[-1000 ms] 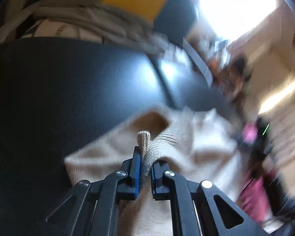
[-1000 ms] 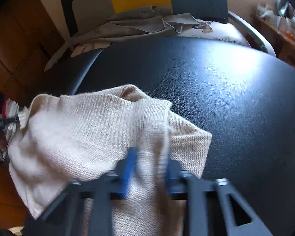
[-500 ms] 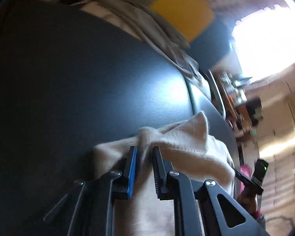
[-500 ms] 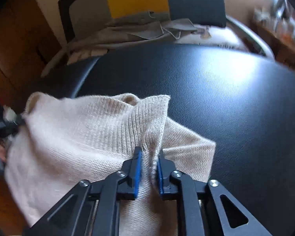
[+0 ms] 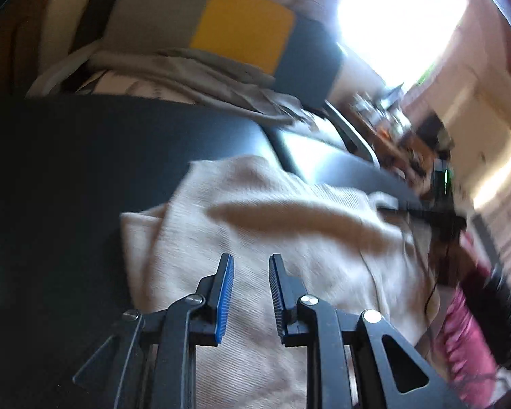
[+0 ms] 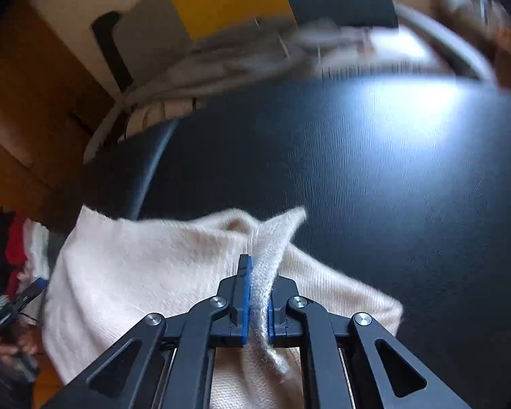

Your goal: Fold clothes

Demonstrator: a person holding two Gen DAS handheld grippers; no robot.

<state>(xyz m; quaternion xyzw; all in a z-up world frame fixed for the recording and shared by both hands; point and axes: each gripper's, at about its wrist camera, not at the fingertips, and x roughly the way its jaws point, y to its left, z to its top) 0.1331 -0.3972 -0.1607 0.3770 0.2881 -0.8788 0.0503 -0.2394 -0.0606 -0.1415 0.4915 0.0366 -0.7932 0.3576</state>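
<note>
A beige knit sweater [image 5: 289, 238] lies bunched on the black table [image 5: 85, 153]. In the left wrist view my left gripper [image 5: 251, 266] hovers just over the sweater, open, with nothing between its blue pads. In the right wrist view my right gripper [image 6: 259, 272] is shut on a raised fold of the sweater [image 6: 136, 272], near its right edge. The left gripper [image 6: 13, 303] shows blurred at the far lower left of that view, off the sweater's left side.
Behind the table [image 6: 391, 187] a chair with a grey, yellow and blue back [image 5: 242, 30] holds a heap of grey and pale clothes [image 5: 187, 75]. Red and white fabric [image 6: 20, 248] sits left of the table, pink fabric [image 5: 466, 341] to the right.
My left gripper has let go of the sweater fold it was pinching and opened. My right gripper stays shut on its fold, which stands up higher now.
</note>
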